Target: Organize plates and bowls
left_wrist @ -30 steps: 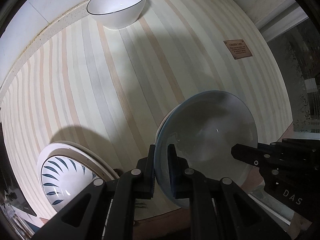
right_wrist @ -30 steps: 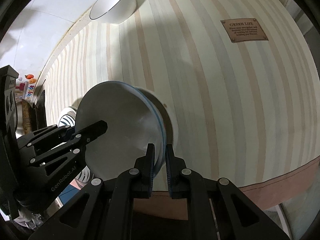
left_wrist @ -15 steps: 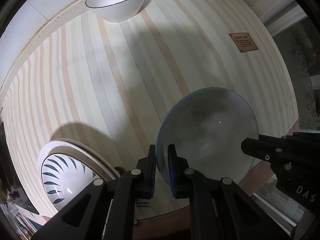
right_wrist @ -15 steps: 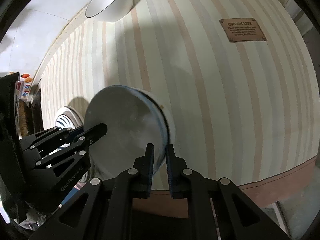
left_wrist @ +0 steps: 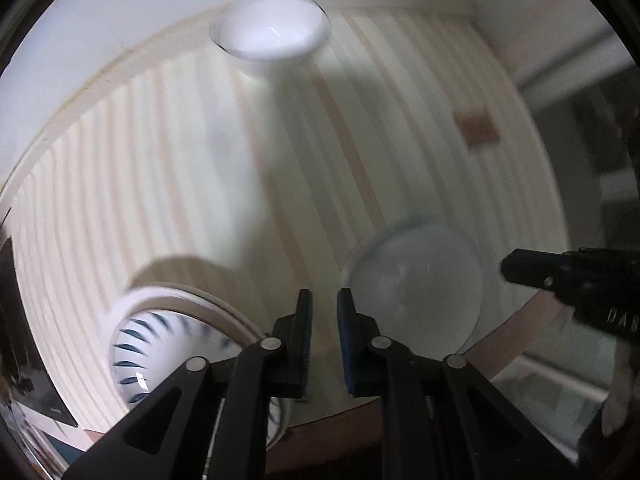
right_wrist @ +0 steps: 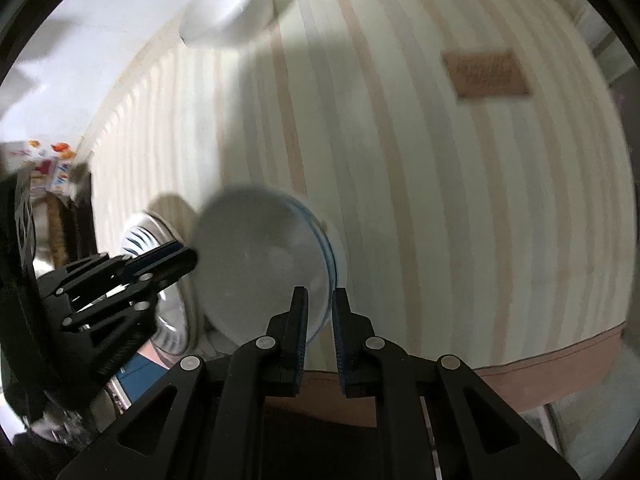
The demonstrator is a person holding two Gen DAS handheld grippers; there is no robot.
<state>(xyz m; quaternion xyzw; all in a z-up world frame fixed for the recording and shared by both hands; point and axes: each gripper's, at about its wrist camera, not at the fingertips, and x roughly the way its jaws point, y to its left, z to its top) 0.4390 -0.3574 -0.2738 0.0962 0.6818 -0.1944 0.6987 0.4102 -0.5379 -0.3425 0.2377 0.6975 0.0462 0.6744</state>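
A pale blue plate (left_wrist: 416,284) lies on the striped tablecloth near the front edge; it also shows in the right wrist view (right_wrist: 260,256). My left gripper (left_wrist: 324,300) is off the plate's left rim, jaws slightly apart and empty. My right gripper (right_wrist: 319,296) has the plate's rim between its slightly parted jaws; whether they touch it is unclear. A blue leaf-patterned plate (left_wrist: 160,344) sits at the lower left, and a white bowl (left_wrist: 272,32) stands at the back. Both views are blurred.
The striped tablecloth (right_wrist: 440,200) carries a brown label patch (right_wrist: 486,74). Its brown hem (right_wrist: 560,376) marks the table's front edge. Cluttered shelves (right_wrist: 48,168) stand to the left.
The plate has come down flat onto the cloth. My left gripper has let go of its rim and drawn back to the left. The right gripper's jaws have parted a little.
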